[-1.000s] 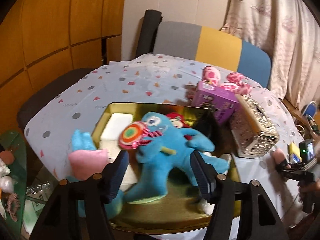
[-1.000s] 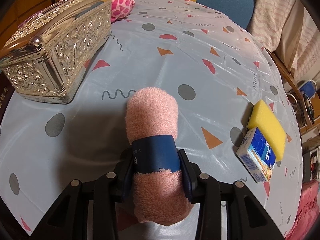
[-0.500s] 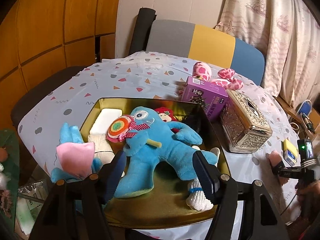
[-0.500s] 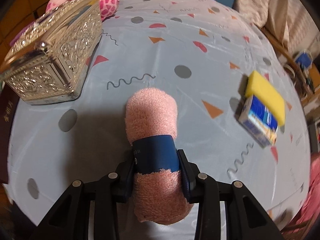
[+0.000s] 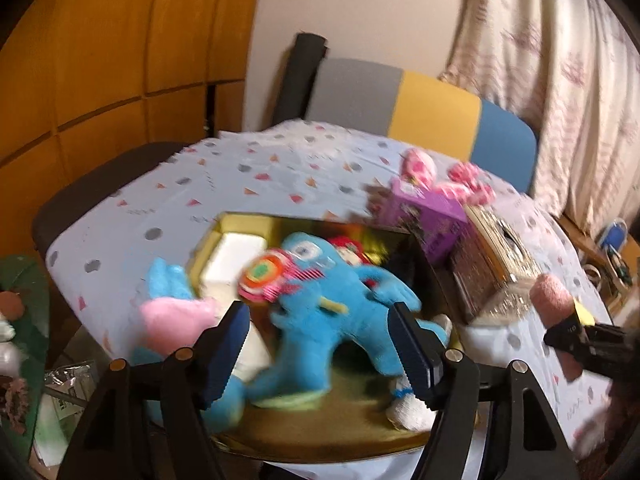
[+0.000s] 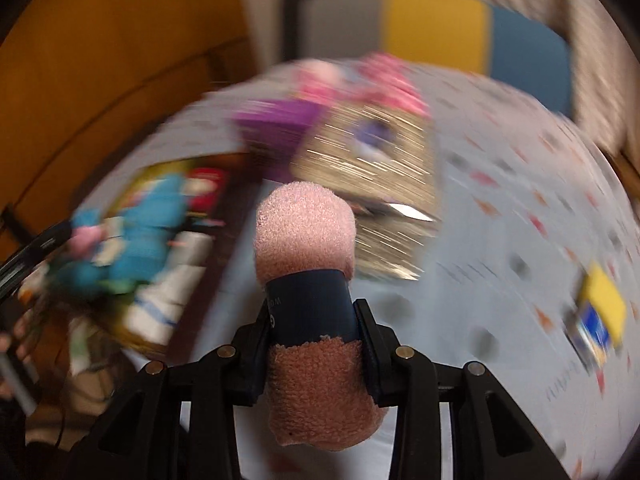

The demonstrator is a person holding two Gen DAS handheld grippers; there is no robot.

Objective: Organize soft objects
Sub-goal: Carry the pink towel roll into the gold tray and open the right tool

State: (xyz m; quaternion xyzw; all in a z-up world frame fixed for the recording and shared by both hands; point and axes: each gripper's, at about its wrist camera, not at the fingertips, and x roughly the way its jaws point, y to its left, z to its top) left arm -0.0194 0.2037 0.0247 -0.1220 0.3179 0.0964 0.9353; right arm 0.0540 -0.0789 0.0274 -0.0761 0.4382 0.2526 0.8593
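A blue plush monster with a striped lollipop lies in the gold tray on the patterned table. My left gripper hovers just above its body; the jaws are opening and the pads do not press on it. My right gripper is shut on a rolled pink towel with a dark blue band, held in the air above the table. In the left wrist view that pink towel and the right gripper appear at the right edge, beside the tray.
A blue and pink plush hangs over the tray's left rim. A white block and a white sock lie inside. Behind the tray stand a purple box, a silver ornate box and a pink spotted plush. A yellow sponge lies far right.
My right gripper lifted the pink towel off the table and swung toward the tray, blurring its view. The left gripper's jaws widened a little; that hand stayed almost in place.
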